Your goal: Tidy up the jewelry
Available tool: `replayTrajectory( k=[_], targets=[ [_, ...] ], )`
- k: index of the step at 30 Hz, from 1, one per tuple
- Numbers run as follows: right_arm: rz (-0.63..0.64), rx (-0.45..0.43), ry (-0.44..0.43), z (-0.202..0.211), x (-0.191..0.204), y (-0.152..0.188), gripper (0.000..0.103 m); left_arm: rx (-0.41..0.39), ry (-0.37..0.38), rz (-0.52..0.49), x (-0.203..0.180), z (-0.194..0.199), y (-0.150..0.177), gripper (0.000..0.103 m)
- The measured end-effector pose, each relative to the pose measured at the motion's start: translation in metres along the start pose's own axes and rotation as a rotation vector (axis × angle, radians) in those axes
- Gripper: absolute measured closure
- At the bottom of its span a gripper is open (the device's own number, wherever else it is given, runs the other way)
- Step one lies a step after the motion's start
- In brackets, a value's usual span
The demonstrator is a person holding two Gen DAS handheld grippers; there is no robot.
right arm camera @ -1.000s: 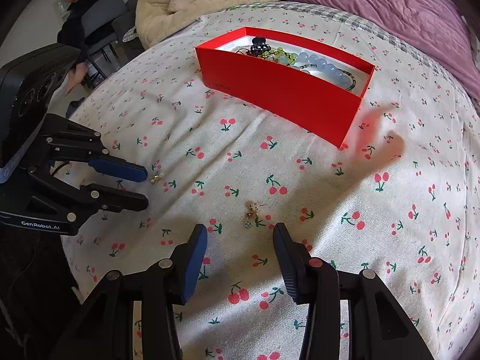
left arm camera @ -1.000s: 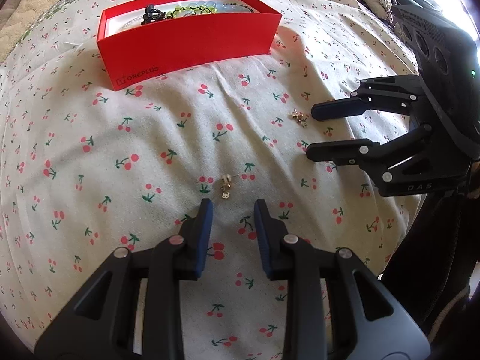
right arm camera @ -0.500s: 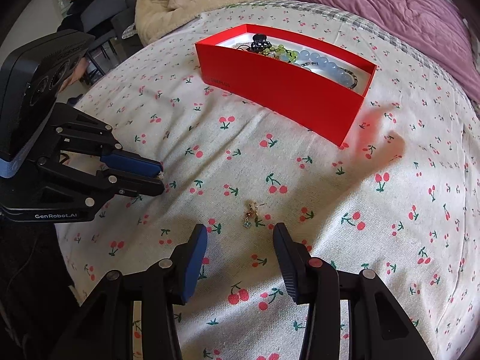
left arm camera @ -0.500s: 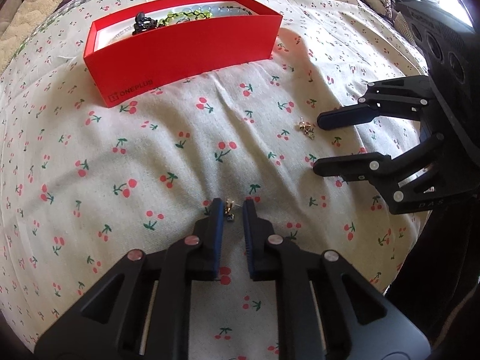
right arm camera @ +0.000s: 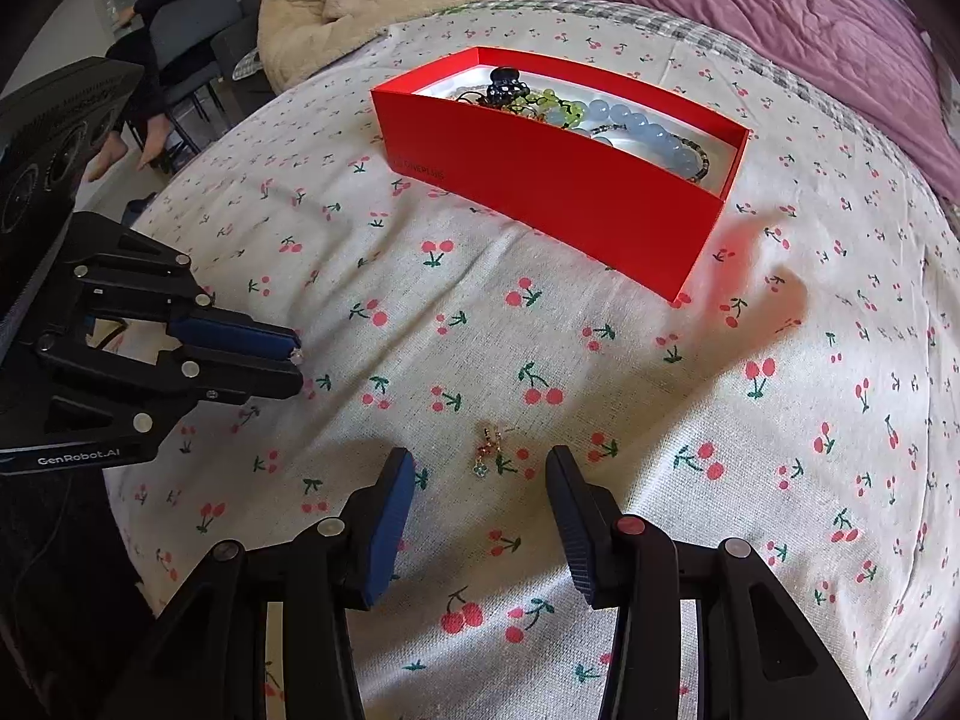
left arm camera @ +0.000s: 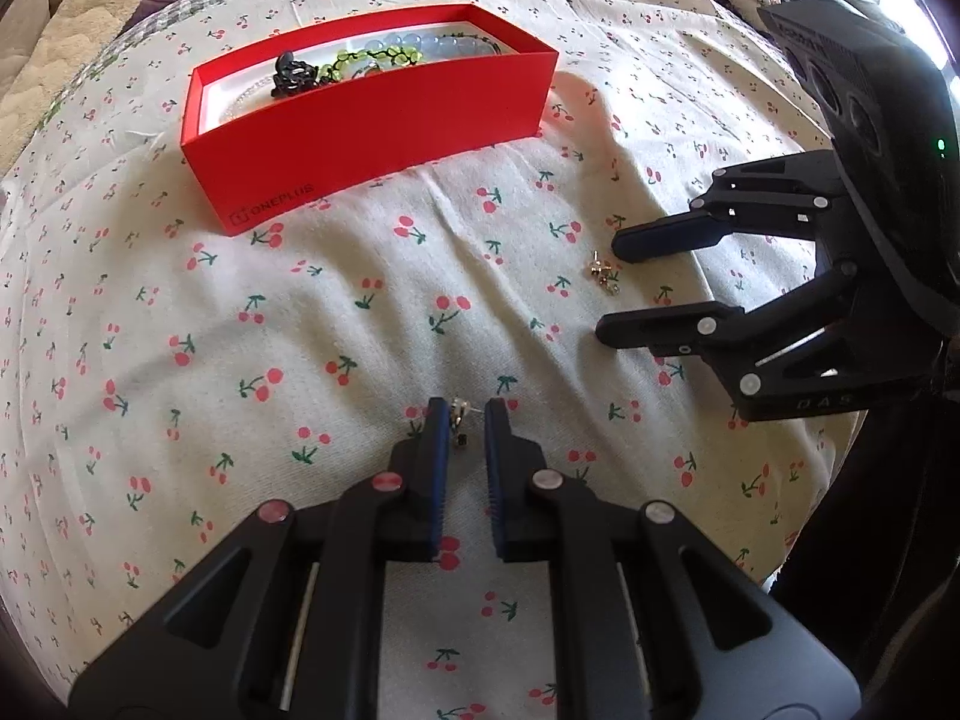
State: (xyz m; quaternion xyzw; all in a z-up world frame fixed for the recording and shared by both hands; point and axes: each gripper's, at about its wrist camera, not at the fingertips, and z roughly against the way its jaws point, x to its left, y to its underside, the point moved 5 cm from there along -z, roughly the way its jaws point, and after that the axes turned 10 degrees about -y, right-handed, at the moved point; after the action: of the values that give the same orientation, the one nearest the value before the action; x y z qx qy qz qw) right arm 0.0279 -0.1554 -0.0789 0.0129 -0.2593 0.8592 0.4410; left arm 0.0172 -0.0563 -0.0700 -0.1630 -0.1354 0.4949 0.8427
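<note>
Left tool (left arm camera: 461,414): pinched on a small earring (left arm camera: 459,411), well in front of the red box (left arm camera: 384,138).
Right tool (right arm camera: 480,468): held spread, a second earring (right arm camera: 489,450) seen on the bedsheet (right arm camera: 780,480) between its tips, untouched.

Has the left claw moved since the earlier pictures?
Yes. In the right wrist view the left claw has come closer to the red box, and its jaws have narrowed around a small earring.

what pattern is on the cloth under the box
Small red cherries with green stems on a white cloth, clearest in the right wrist view around the red box.
</note>
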Motion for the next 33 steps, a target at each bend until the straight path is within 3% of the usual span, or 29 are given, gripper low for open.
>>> replayTrajectory(
  k=[11,14,33],
  targets=[
    [0.0,0.008,0.019,-0.006,-0.003,-0.006,0.089,0.001,-0.008,0.017,0.006,0.001,0.0,0.09],
    [0.011,0.013,0.028,-0.007,0.0,-0.006,0.093,0.0,-0.011,0.021,0.008,0.002,0.001,0.09],
    [0.0,-0.042,0.047,0.012,0.007,-0.023,0.097,-0.05,-0.027,0.079,0.024,0.019,-0.012,0.09]
  ],
)
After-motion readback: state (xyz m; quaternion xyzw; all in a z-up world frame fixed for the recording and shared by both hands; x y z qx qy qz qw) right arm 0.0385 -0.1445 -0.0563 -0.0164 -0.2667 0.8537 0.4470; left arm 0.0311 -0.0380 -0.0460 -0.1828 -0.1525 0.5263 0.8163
